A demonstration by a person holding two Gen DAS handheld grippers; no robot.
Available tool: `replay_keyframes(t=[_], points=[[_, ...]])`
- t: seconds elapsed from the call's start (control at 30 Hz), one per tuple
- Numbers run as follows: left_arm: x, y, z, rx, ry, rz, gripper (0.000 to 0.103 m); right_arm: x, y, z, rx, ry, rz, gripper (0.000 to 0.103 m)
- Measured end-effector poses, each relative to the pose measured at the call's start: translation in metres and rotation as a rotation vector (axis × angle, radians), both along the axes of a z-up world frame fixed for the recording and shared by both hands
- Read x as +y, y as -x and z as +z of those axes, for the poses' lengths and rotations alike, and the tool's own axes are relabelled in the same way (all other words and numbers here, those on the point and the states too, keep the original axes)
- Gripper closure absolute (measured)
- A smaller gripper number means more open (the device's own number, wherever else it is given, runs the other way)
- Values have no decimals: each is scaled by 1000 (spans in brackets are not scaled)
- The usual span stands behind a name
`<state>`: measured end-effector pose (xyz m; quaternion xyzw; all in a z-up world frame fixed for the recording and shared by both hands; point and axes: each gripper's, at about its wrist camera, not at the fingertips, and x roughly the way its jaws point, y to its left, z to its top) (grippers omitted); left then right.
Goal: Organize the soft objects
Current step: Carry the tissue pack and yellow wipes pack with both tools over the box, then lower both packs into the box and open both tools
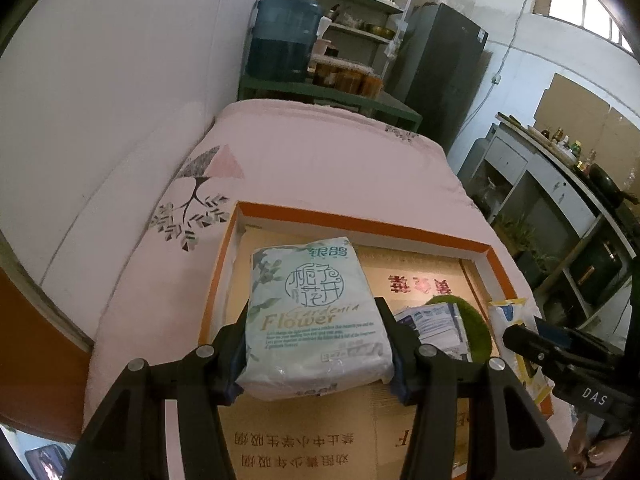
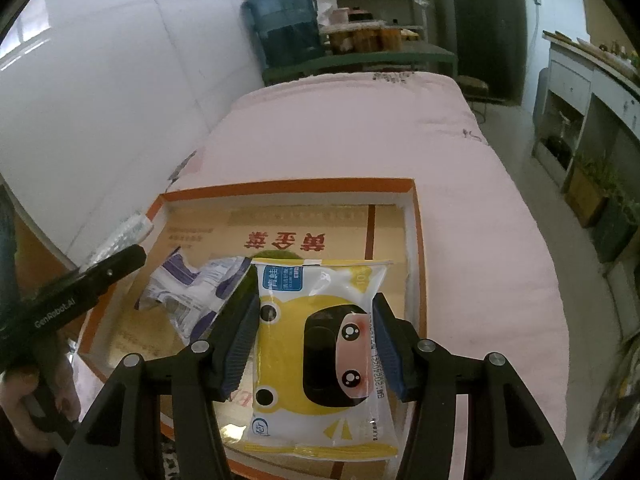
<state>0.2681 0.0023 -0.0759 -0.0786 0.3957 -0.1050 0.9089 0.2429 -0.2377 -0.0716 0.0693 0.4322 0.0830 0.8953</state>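
Observation:
My left gripper (image 1: 316,340) is shut on a pale green tissue pack (image 1: 312,312) printed "Gardenia Flower", held over the left part of an orange-rimmed box (image 1: 360,226). My right gripper (image 2: 314,340) is shut on a yellow wet-wipe pack (image 2: 320,340) with a cartoon face, held over the right part of the same box (image 2: 288,190). A crumpled white-and-purple packet (image 2: 196,292) lies in the box between the two. A green round thing (image 1: 476,320) lies partly under that packet (image 1: 436,320). The right gripper's body (image 1: 560,356) shows at the right edge of the left wrist view.
The box rests on a pink quilted bed (image 1: 320,152) against a white wall (image 1: 100,80). A blue water jug (image 1: 284,36) and shelves (image 1: 360,8) stand beyond the bed's far end. Cabinets (image 1: 560,208) line the right side. A hand (image 2: 24,412) holds the left gripper's handle.

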Motion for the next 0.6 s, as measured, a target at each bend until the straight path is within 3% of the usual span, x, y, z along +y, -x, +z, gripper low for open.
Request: replay_keyframes(t=[0.6], points=[[0,-11,-25,77,20,-16,48,0,-7,-16,14,9,6,43]])
